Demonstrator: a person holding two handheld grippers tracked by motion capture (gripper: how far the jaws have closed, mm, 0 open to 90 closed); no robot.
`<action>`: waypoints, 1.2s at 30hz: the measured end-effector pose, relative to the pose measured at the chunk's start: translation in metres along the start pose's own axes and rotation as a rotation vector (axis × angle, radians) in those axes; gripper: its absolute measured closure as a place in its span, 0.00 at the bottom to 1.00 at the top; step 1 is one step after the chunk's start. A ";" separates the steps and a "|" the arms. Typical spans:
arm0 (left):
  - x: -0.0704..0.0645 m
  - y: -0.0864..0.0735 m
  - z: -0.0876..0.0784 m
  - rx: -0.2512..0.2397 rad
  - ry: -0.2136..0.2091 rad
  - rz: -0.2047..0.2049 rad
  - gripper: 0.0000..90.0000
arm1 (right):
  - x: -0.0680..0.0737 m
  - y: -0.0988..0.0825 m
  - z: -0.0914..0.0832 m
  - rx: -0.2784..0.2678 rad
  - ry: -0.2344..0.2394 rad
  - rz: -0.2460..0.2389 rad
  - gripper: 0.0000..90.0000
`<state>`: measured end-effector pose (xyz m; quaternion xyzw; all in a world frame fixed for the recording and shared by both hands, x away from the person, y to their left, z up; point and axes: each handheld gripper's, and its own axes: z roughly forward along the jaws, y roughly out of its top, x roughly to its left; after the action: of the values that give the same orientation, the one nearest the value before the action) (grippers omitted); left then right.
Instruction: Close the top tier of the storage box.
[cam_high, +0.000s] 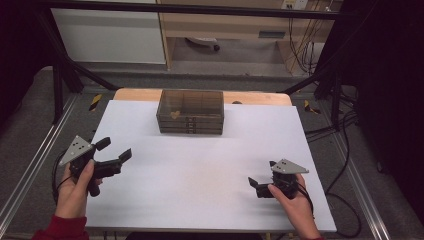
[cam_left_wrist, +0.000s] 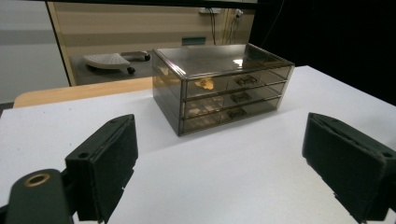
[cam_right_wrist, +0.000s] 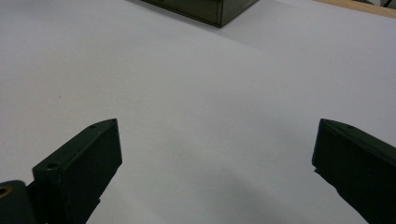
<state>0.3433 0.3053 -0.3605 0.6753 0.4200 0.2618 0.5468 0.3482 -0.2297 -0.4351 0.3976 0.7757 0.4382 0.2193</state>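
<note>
Left gripper view: jaws of the left gripper (cam_left_wrist: 224, 172) stand wide apart with nothing between them, only bare white worktop (cam_left_wrist: 243, 177). They face the drawer box (cam_left_wrist: 223, 86), well ahead. Right gripper (cam_right_wrist: 215, 172): jaws also spread wide and empty, low over the worktop; one corner of the box sits at the top edge of that view.

High view: left gripper (cam_high: 114, 150) near the left edge of the worktop, right gripper (cam_high: 256, 184) near the front right. The box (cam_high: 190, 111) stands square at the far middle, well apart from both.

Box: smoky clear plastic, three tiers of shallow drawers, each with a small front handle (cam_left_wrist: 245, 80). A small tan item (cam_left_wrist: 204, 83) lies in the upper left drawer. All drawers look closed.

Judgement: stiff, light, smooth-walled, so likely to slide on the worktop when a drawer is pulled. Brace the body with one gripper; pinch a handle with the other. Thin plastic, so a moderate squeeze.
</note>
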 end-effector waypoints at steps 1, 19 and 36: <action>0.000 -0.002 -0.001 -0.003 -0.004 0.005 0.12 | 0.000 0.000 0.000 0.000 -0.002 -0.001 0.02; 0.007 -0.046 -0.009 0.100 -0.015 -0.008 0.10 | 0.000 -0.001 0.001 0.004 -0.006 0.002 0.02; -0.015 -0.058 0.002 0.191 -0.057 0.031 0.09 | -0.001 -0.001 0.000 0.007 -0.005 0.013 0.02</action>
<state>0.3203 0.2942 -0.4154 0.7380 0.4168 0.2098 0.4874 0.3483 -0.2310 -0.4359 0.4044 0.7743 0.4357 0.2171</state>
